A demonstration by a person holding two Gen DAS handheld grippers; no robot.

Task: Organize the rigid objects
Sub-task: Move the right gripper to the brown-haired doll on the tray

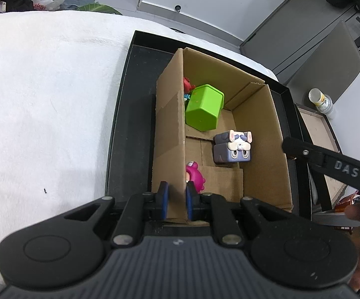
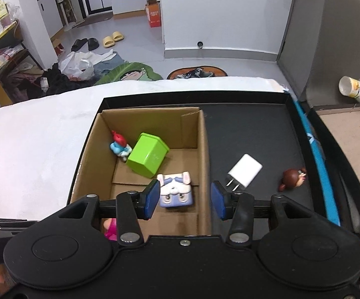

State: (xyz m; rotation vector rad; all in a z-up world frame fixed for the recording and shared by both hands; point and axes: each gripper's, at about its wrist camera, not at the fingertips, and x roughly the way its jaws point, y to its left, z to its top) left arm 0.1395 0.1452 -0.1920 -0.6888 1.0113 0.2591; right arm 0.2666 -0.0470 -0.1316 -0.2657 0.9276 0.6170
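My left claw (image 1: 177, 203) pinches the box (image 1: 170, 134) wall; my right claw (image 2: 185, 199) hangs part open, empty, above the bunny cube (image 2: 176, 190) lying in the box — charger (image 2: 246, 170) and brown figure (image 2: 292, 177) on the tray (image 2: 254, 134).

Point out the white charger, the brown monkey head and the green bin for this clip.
white charger (image 2: 246, 171): right wrist view, middle of its white body.
brown monkey head (image 2: 292, 177): right wrist view, top of the head.
green bin (image 1: 204, 111): left wrist view, its side wall.

Lime-green bin (image 2: 147, 155), lavender rabbit cube (image 2: 176, 190), white charger (image 2: 245, 172), brown cardboard box (image 2: 202, 149).
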